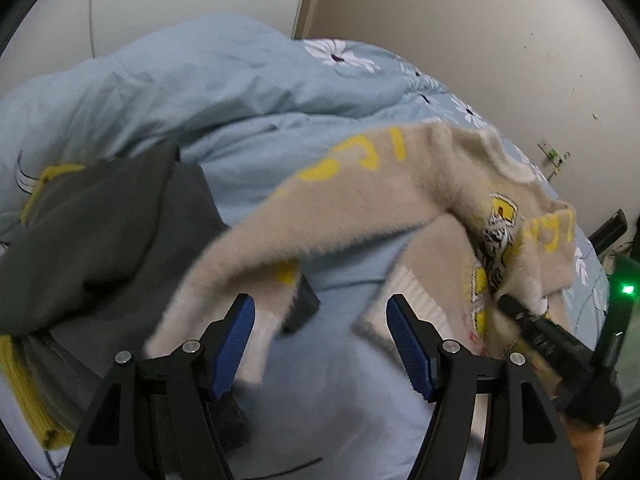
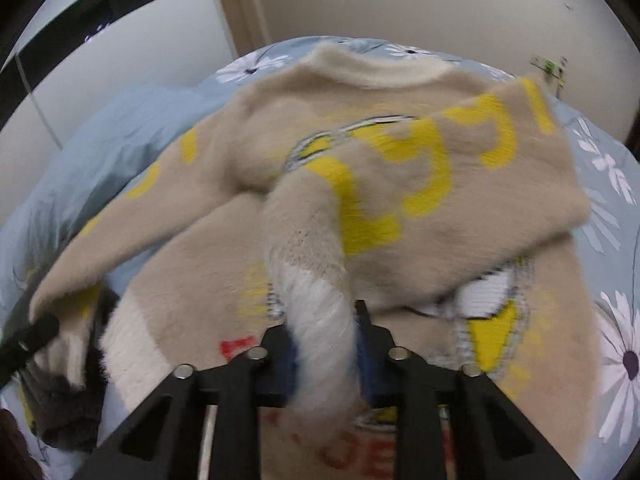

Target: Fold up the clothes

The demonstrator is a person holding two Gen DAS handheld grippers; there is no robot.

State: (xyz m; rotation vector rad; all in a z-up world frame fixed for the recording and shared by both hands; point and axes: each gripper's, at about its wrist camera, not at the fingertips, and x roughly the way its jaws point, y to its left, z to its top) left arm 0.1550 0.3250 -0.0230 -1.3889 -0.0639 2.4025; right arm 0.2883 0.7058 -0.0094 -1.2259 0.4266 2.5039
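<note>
A fuzzy beige sweater (image 1: 400, 184) with yellow letters and a cartoon print lies on the blue bed. One sleeve (image 1: 256, 248) stretches toward my left gripper (image 1: 320, 340), whose blue-padded jaws stand open; the white cuff (image 1: 260, 332) drapes over the left finger (image 1: 236, 340), ungripped. My right gripper (image 2: 326, 356) is shut on the other sleeve's white cuff (image 2: 320, 320), holding that sleeve (image 2: 420, 184) over the sweater's front (image 2: 192, 272). The right gripper also shows at the right of the left wrist view (image 1: 520, 312).
A dark grey garment (image 1: 100, 232) lies on a yellow one (image 1: 24, 392) to the left. A blue flowered duvet (image 1: 180, 92) is bunched behind. Walls stand beyond the bed (image 1: 328, 400), and a device with a green light (image 1: 627, 290) is at the right.
</note>
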